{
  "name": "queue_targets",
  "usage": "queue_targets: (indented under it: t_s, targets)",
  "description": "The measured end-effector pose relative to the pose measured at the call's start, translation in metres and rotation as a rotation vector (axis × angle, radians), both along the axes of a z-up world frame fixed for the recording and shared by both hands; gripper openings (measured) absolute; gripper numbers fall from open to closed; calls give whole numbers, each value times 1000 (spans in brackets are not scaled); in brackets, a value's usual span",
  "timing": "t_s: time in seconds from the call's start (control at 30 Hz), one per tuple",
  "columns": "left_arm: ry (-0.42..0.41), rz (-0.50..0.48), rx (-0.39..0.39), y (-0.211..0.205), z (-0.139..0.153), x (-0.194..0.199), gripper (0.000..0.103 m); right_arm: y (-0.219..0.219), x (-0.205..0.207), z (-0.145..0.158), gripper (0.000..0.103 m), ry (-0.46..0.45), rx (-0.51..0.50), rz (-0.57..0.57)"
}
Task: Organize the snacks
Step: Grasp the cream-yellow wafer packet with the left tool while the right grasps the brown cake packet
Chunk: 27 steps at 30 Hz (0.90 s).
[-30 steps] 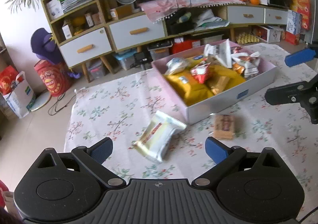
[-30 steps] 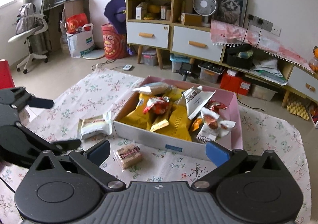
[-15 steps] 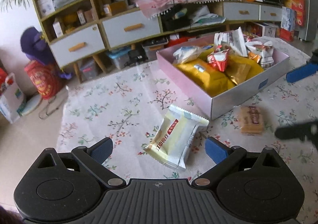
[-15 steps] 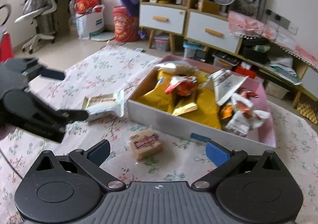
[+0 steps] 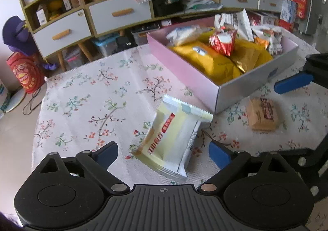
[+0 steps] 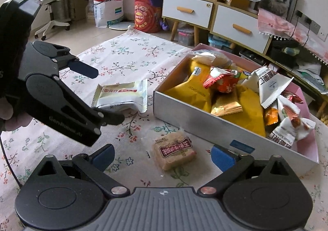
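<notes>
A pale yellow snack packet [image 5: 174, 138] lies on the floral cloth, between the open fingers of my left gripper [image 5: 163, 153]; it also shows in the right wrist view [image 6: 123, 95]. A brown wrapped biscuit [image 6: 174, 151] lies between the open fingers of my right gripper [image 6: 162, 156], and shows in the left wrist view [image 5: 262, 116]. A pink and grey box [image 5: 205, 85] full of snack bags stands behind both; it shows in the right wrist view too [image 6: 205, 122]. Neither gripper holds anything.
The left gripper's body [image 6: 51, 91] fills the left of the right wrist view, and the right gripper's fingers [image 5: 293, 85] show at the left wrist view's right edge. The floral cloth [image 5: 92, 97] covers a low table. Drawers and shelves [image 5: 82, 22] stand behind.
Both grippers have come down and forward. The yellow packet now sits between my left fingers, and the brown biscuit between my right fingers.
</notes>
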<state>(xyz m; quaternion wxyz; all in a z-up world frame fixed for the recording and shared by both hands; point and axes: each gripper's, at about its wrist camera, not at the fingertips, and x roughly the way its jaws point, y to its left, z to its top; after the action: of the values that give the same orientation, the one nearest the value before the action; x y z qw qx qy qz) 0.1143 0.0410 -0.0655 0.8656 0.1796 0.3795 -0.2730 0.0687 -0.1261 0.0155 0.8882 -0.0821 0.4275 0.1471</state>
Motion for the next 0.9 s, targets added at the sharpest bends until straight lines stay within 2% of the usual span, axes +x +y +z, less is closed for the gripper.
queue_targets:
  t_s: [0.2, 0.63, 0.73, 0.9]
  targets:
    - [17, 1, -28, 1, -1, 2, 92, -5, 5, -7, 77, 17, 3, -13]
    - [41, -7, -54, 0, 4, 0, 63, -3, 9, -11, 62, 24, 4, 8]
    - [44, 3, -56, 0, 4, 1, 61, -4, 10, -11, 58, 22, 4, 5]
    - [37, 8, -43, -2, 5, -1, 59, -4, 10, -9, 46, 17, 1, 9]
